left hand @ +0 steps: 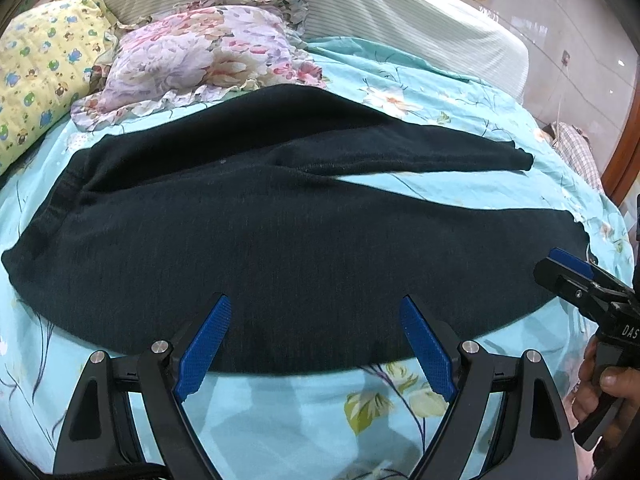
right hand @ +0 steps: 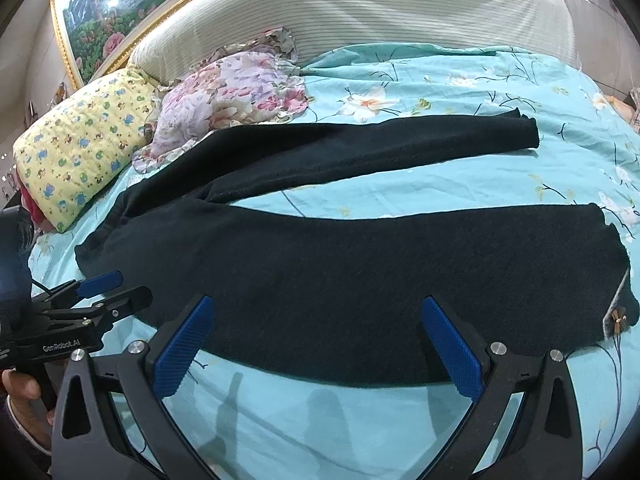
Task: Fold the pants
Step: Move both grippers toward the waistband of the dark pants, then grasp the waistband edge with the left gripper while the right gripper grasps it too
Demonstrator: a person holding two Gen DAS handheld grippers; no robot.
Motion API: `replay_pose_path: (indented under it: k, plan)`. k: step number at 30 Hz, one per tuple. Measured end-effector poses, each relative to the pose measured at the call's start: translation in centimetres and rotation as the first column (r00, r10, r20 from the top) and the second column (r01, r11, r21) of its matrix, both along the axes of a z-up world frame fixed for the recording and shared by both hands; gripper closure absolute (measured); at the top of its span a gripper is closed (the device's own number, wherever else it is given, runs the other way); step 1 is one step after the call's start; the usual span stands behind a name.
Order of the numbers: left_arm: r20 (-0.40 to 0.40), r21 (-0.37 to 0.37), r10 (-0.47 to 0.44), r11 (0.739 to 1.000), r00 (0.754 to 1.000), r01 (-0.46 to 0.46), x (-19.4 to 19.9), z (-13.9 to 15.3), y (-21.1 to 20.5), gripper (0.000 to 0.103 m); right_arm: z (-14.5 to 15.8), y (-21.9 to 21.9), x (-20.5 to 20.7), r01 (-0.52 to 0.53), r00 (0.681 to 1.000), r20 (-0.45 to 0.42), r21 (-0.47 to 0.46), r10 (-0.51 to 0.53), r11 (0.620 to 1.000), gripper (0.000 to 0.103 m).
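Dark knit pants (left hand: 256, 240) lie spread flat on the light blue floral bedsheet (left hand: 304, 408), waistband at the left, both legs running right, split apart. They also show in the right wrist view (right hand: 360, 280). My left gripper (left hand: 316, 312) is open and empty, its blue pads over the near edge of the near leg. My right gripper (right hand: 316, 316) is open and empty over the same leg, nearer the cuff (right hand: 612, 280). The right gripper shows at the right edge of the left wrist view (left hand: 580, 280), and the left gripper at the left edge of the right wrist view (right hand: 100, 292).
A floral pillow (left hand: 208, 56) and a yellow printed pillow (left hand: 40, 80) lie at the bed's head, against the striped headboard (left hand: 360, 8). A framed picture (right hand: 120, 16) hangs behind. A checked cloth (left hand: 576, 148) lies at the far right edge.
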State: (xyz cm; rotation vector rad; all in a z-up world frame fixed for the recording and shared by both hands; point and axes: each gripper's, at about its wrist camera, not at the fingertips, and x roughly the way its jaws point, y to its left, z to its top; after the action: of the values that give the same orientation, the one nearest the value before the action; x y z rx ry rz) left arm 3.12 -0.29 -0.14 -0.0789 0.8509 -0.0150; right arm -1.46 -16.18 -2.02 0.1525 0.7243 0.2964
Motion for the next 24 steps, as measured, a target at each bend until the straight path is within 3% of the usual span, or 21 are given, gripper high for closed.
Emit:
replay_pose_path:
  k: [7, 14, 21, 24]
  plan:
    - [-0.002, 0.055, -0.033, 0.998, 0.999, 0.033, 2.6, 1.3, -0.5, 0.016, 1.2, -2.0, 1.6, 0.03, 1.0, -0.001, 0.016, -0.03, 0.999, 0.0]
    - [0.008, 0.07, -0.075, 0.995, 0.997, 0.074, 6.1, 3.2, -1.1, 0.016, 2.8, -4.5, 4.1, 0.062, 0.998, 0.003, 0.026, -0.062, 0.998, 0.0]
    - [-0.002, 0.03, -0.129, 0.991, 0.992, 0.129, 9.9, 4.3, -1.9, 0.016, 4.4, -7.5, 7.4, 0.1, 0.995, -0.003, 0.052, -0.1, 0.994, 0.0]
    - [-0.002, 0.053, -0.157, 0.986, 0.988, 0.156, 11.7, 4.8, -2.7, 0.016, 5.0, -9.0, 9.0, 0.117, 0.993, -0.008, 0.058, -0.116, 0.992, 0.0]
